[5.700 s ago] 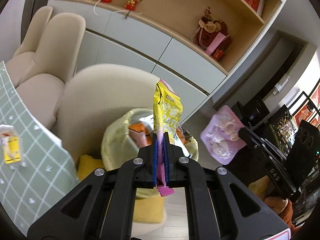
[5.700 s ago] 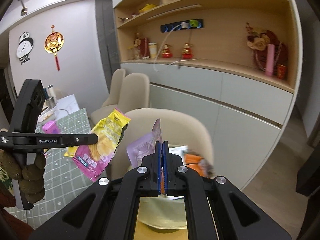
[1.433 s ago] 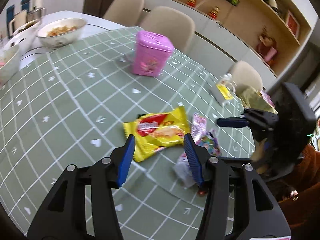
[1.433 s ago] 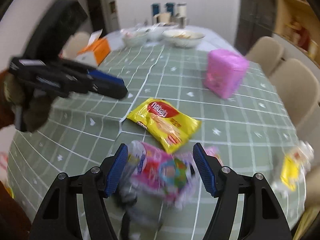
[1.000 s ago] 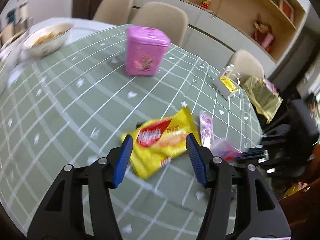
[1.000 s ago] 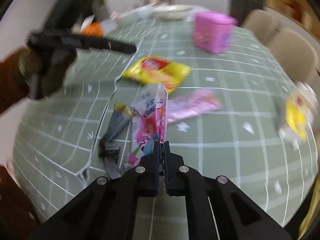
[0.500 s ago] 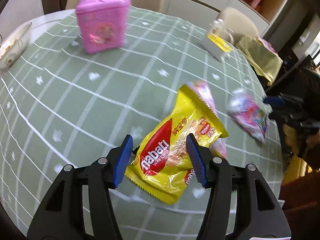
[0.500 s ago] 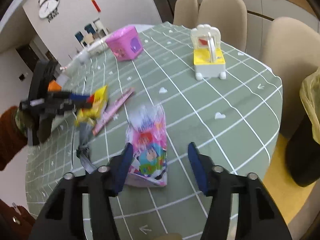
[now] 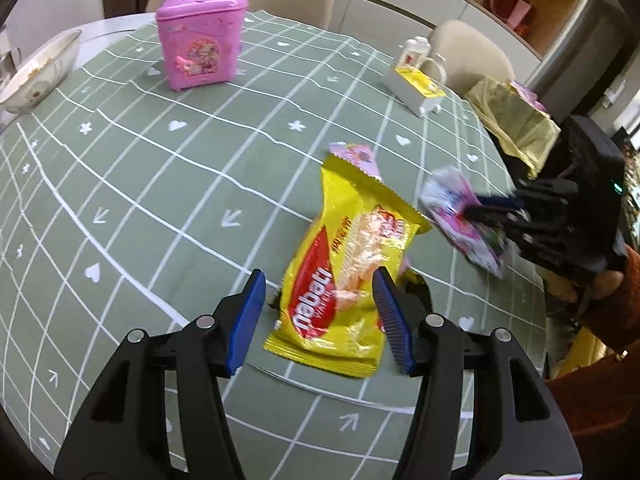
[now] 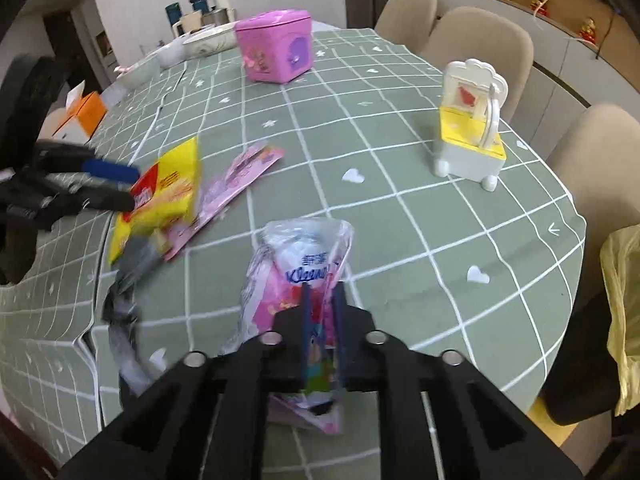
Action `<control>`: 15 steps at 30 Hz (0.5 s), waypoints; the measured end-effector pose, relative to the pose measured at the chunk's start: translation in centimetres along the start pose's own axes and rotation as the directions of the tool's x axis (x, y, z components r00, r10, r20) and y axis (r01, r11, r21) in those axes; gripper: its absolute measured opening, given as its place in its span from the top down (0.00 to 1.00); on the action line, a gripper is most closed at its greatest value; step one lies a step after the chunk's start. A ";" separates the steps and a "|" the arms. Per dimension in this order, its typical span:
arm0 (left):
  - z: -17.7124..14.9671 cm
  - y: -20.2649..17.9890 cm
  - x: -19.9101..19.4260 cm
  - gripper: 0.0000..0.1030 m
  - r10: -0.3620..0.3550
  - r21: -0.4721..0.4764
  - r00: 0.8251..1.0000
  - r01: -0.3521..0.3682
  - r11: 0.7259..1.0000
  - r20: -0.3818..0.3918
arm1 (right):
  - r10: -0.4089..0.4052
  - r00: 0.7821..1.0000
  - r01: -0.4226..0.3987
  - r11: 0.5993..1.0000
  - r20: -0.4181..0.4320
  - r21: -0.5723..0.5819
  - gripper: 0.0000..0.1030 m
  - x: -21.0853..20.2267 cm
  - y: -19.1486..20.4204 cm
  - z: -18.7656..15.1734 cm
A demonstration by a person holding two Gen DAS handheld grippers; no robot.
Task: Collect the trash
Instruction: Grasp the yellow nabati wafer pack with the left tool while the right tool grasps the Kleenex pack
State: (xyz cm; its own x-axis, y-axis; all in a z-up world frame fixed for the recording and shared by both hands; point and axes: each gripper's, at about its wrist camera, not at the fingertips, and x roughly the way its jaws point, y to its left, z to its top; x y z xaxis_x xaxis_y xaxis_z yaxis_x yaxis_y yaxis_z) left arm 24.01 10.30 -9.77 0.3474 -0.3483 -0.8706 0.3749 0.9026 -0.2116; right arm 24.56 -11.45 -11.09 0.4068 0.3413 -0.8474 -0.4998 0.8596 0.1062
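A yellow wafer packet (image 9: 344, 280) lies on the green checked tablecloth (image 9: 160, 184). My left gripper (image 9: 318, 320) is open, its blue pads (image 9: 244, 320) straddling the packet's near end without pressing it. A pink wrapper (image 9: 356, 156) pokes out from under the packet's far end. My right gripper (image 10: 322, 312) is shut on a pink tissue packet (image 10: 296, 276), held a little off the cloth; from the left wrist view this packet (image 9: 456, 212) hangs at the right gripper's (image 9: 480, 212) tips. A crumpled grey wrapper (image 10: 128, 280) lies beside the yellow packet (image 10: 160, 204).
A yellow trash bag (image 9: 516, 120) stands open past the table's right edge, seen also as the bag (image 10: 624, 320). On the table are a pink box (image 9: 200, 40), a white and yellow toy (image 10: 472, 136), bowls (image 9: 40, 68) and an orange box (image 10: 80, 116). Beige chairs (image 10: 480, 40) ring the table.
My right gripper, open around the tissue packet half a second ago, has shut on it. My left gripper has come lower and closer over the yellow packet, still open.
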 end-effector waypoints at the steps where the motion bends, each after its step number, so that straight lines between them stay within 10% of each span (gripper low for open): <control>1: 0.2 0.1 0.2 0.49 0.009 -0.011 1.000 -0.009 1.000 0.005 | 0.010 1.000 -0.010 1.000 0.004 0.004 0.94 -0.4 0.0 -0.2; 4: 0.4 -0.3 1.0 0.51 0.024 -0.027 1.000 -0.025 0.999 -0.012 | 0.020 0.999 -0.021 0.999 0.035 0.029 0.94 -2.5 -0.3 -0.7; 8: 0.3 -1.9 1.6 0.89 0.105 -0.003 0.994 -0.105 0.994 -0.014 | 0.022 0.996 -0.029 0.996 0.090 0.081 0.94 -5.7 -1.4 -1.2; 15: 1.5 -4.5 -2.6 0.96 0.132 -0.116 0.984 -0.118 0.986 0.121 | -0.007 0.986 -0.013 0.993 0.169 0.119 0.94 -10.4 -4.4 -1.3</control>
State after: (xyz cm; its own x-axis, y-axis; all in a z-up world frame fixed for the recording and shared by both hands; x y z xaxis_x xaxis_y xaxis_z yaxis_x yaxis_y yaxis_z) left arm 22.75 6.79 -5.90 0.4955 -0.2545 -0.8305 0.2288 0.9606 -0.1579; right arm 21.51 -19.33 -3.43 0.5334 0.3946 -0.7482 -0.4109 0.8940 0.1785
